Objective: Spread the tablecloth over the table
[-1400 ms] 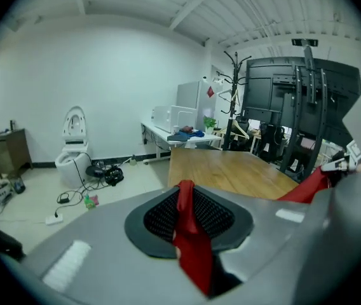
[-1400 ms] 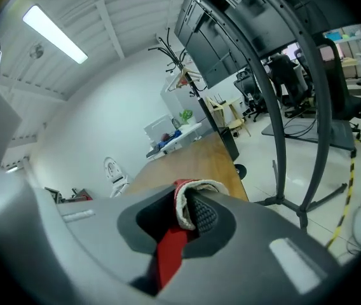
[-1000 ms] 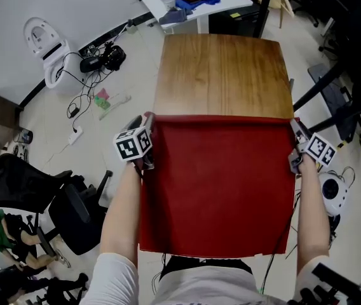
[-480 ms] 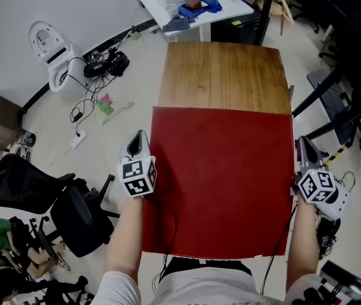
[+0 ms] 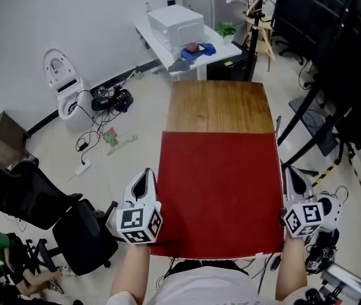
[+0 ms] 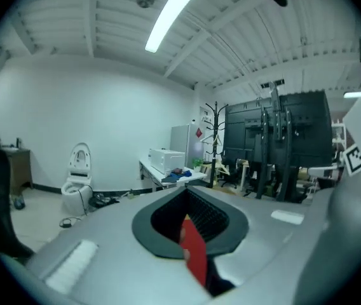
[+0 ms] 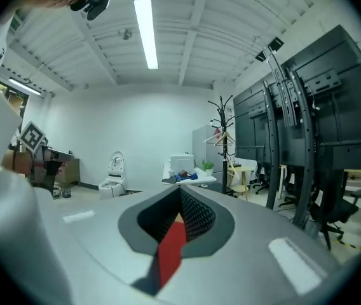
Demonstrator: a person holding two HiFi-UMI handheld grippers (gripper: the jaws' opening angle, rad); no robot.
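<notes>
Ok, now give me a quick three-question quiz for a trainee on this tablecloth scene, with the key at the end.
1. True or false: the red tablecloth covers the whole wooden table.
2. What does the left gripper pinch between its jaws? A) a cable B) the tablecloth C) nothing
3. Fill in: the right gripper is shut on the ____.

Key: 1 false, the table's far end is bare wood. 2 B. 3 tablecloth.
</notes>
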